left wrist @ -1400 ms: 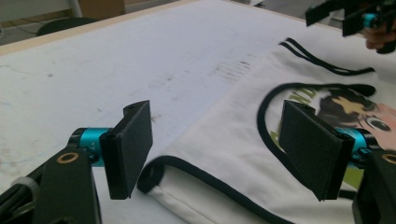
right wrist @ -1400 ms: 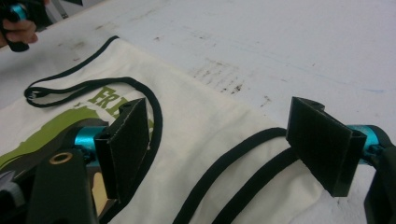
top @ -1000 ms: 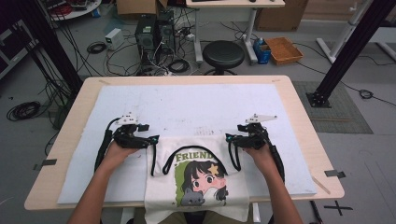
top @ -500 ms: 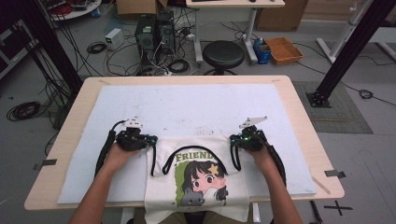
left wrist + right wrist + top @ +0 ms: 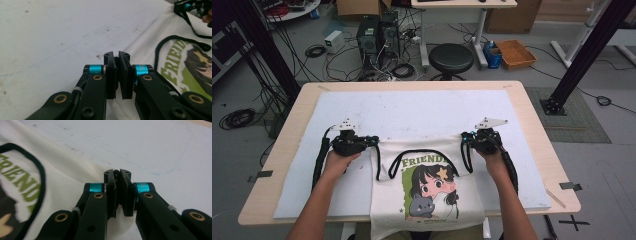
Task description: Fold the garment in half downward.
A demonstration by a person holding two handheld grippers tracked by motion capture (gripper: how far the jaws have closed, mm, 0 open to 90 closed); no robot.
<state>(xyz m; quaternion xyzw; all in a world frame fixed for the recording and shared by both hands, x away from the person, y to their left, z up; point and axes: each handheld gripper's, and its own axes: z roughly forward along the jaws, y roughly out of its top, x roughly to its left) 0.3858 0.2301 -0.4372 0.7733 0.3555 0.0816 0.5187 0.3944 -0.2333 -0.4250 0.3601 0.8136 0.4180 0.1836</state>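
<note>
Both sets of jaws snapped closed since a second ago; our left gripper [image 5: 371, 141] now pinches the tote bag's [image 5: 428, 192] top-left corner, our right gripper [image 5: 466, 138] its top-right; looks like we're ready to lift or drag it; it lies flat on the white mat [image 5: 422, 110], stool [image 5: 452, 58] and cables [image 5: 314, 50] behind.

You've got soft, even overhead light, no glare, barely any shadows. High view's a bit grainy; both gripper views blur up close and toward the far edges.
</note>
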